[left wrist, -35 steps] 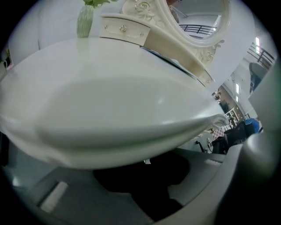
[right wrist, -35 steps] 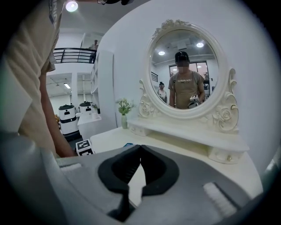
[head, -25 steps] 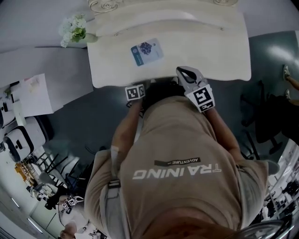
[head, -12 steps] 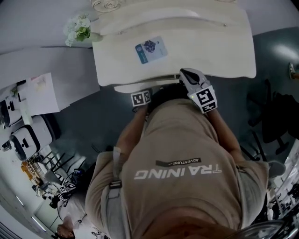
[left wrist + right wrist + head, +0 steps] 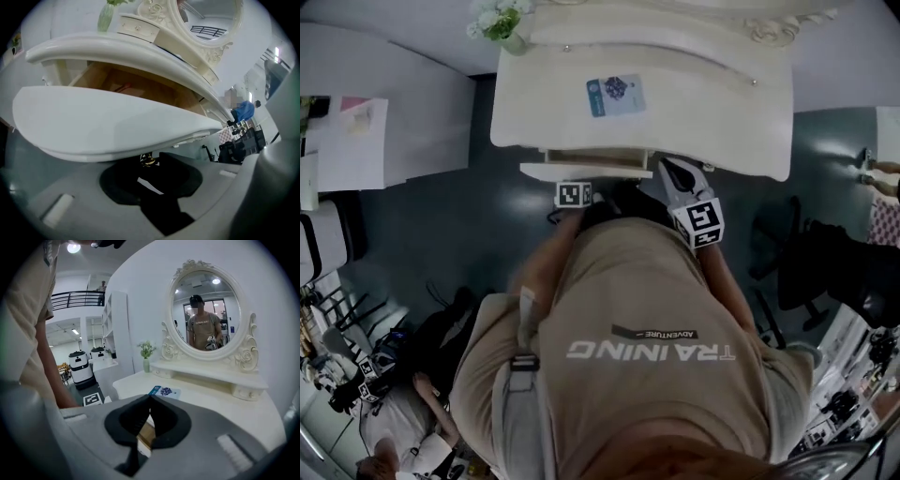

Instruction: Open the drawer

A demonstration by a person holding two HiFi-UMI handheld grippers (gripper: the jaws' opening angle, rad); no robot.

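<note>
The cream dressing table (image 5: 712, 103) has its drawer (image 5: 586, 169) pulled partly out from under the top. In the left gripper view the curved white drawer front (image 5: 117, 126) fills the middle, and the wooden inside (image 5: 126, 84) shows behind it. A small brass knob (image 5: 148, 161) hangs under the front, and my left gripper (image 5: 149, 162) is shut on it. Only the left gripper's marker cube (image 5: 575, 195) shows in the head view. My right gripper (image 5: 151, 398) is shut with nothing in it and hovers at the table's front edge (image 5: 673, 172).
A blue card (image 5: 616, 95) lies on the tabletop, and a vase of flowers (image 5: 500, 22) stands at its back left corner. An oval mirror (image 5: 206, 315) rises at the back. A white cabinet (image 5: 384, 103) stands left, a dark chair (image 5: 816, 272) right. The person's torso hides the floor below.
The drawer has slid out from under the tabletop with the left gripper on its knob. Both grippers and the person have drawn back from the table.
</note>
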